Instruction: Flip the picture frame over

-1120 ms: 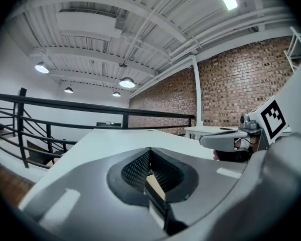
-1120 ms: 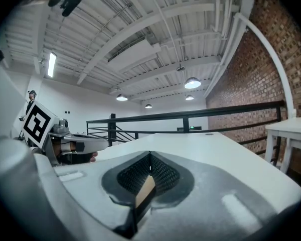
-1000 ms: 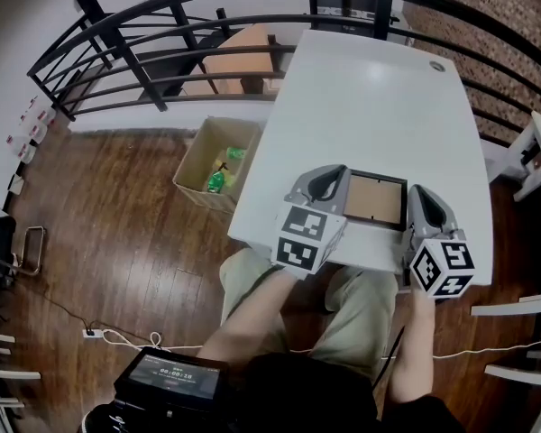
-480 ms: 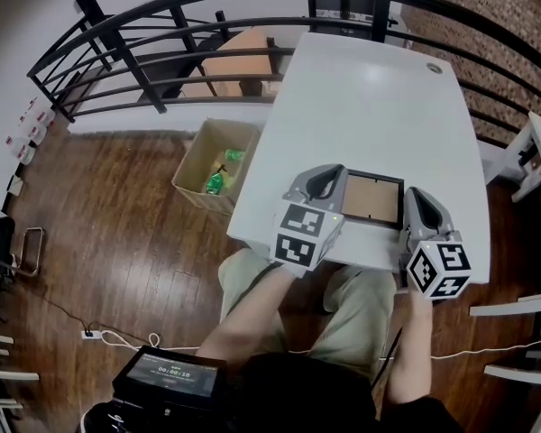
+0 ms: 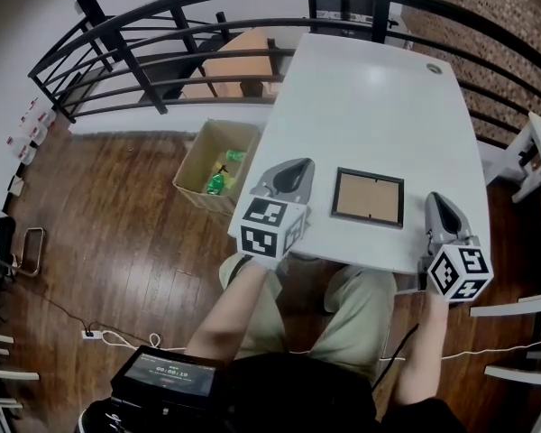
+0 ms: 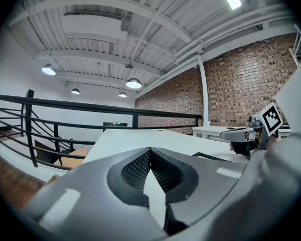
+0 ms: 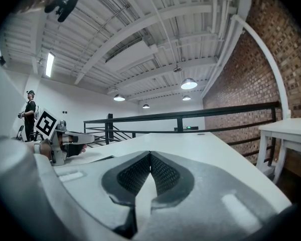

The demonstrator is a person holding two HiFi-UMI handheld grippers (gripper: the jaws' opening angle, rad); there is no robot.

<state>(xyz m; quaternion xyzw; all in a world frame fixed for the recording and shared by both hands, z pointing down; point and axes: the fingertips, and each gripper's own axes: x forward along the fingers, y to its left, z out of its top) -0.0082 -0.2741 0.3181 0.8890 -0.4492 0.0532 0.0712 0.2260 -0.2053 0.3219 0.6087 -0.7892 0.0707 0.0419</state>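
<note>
The left gripper (image 5: 293, 167) is hovering over the near left corner of the white table (image 5: 370, 97), its jaws pressing together with nothing between them. The right gripper (image 5: 437, 202) is hanging over the near right edge, likewise closed and empty. Both are pointing away from the person.

The picture frame (image 5: 368, 197) is lying flat on the table between the two grippers, near the front edge and clear of both. A brown panel inside a thin black border is facing up; whether that is the backing or the display side I cannot tell.

The frame is looking stiff, light and thin, so I judge it will turn over as one rigid piece. Lying flush on a smooth top, it is offering no gap for a jaw, and it may skate away when pushed. The black border rail seems the best hold, at the middle of a side. If there is glass, a gentle set-down will matter.

On the floor to the left a cardboard box (image 5: 207, 162) is sitting open.
</note>
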